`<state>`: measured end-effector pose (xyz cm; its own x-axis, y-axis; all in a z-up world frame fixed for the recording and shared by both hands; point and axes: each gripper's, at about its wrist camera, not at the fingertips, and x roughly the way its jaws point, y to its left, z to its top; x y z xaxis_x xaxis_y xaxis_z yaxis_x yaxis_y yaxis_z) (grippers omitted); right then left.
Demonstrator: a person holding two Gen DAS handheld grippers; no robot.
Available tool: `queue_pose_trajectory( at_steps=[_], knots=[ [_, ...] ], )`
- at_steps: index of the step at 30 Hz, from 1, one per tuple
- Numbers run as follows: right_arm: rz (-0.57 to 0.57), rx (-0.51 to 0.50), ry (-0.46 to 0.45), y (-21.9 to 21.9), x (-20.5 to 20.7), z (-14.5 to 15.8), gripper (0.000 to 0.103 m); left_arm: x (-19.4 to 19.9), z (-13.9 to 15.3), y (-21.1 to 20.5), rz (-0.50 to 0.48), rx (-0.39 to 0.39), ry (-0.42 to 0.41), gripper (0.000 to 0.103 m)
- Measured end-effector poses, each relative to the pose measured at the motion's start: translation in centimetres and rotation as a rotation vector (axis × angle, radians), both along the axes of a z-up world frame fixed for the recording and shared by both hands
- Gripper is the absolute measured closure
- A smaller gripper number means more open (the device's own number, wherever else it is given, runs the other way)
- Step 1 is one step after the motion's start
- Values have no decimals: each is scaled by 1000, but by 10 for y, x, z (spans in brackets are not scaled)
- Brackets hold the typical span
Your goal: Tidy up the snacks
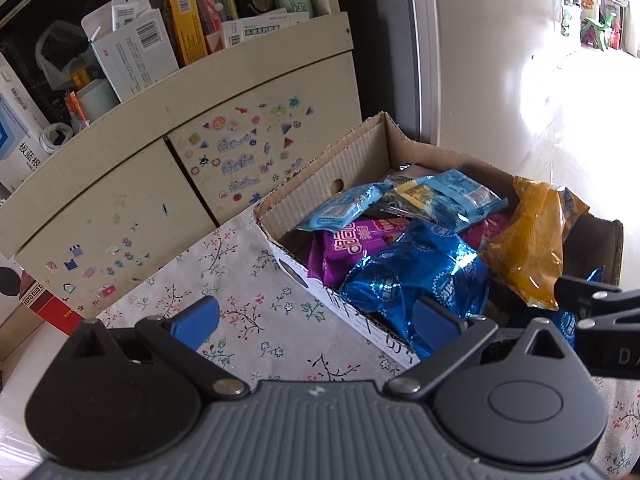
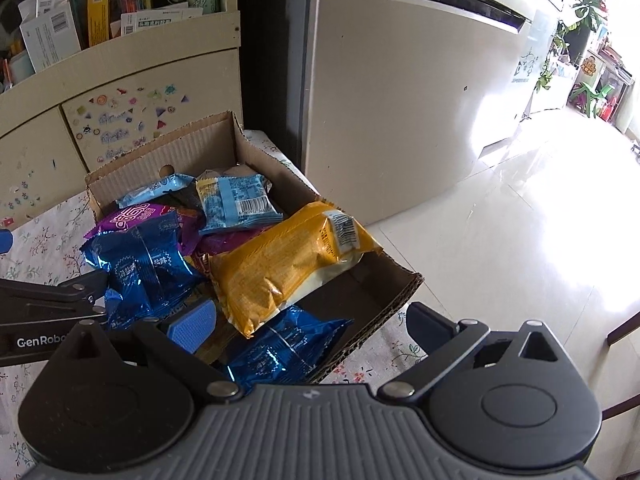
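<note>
A cardboard box (image 1: 352,156) (image 2: 200,140) on a floral tablecloth holds snack packs: a yellow-orange pack (image 1: 528,236) (image 2: 288,260), shiny dark blue packs (image 1: 416,276) (image 2: 148,264), a purple pack (image 1: 348,244) (image 2: 136,216) and light blue packs (image 1: 448,192) (image 2: 236,200). My left gripper (image 1: 316,320) is open and empty over the box's near left edge. My right gripper (image 2: 308,324) is open and empty, straddling the box's near right corner above a dark blue pack (image 2: 280,348).
The floral tablecloth (image 1: 240,300) spreads left of the box. A cream cabinet (image 1: 120,184) with stickers and a cluttered shelf stands behind. A fridge (image 2: 400,100) is on the right, with shiny tiled floor (image 2: 520,240) beyond the table edge.
</note>
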<state>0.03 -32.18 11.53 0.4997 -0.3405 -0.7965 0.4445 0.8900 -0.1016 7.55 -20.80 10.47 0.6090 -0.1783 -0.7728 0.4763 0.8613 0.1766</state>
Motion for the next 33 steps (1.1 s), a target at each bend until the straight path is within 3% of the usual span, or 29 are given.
queue_pose_trajectory(
  at_steps=[33],
  knots=[
    [-20, 9, 14, 5, 3, -3, 0, 3, -3, -2, 11, 0, 15, 1]
  ],
)
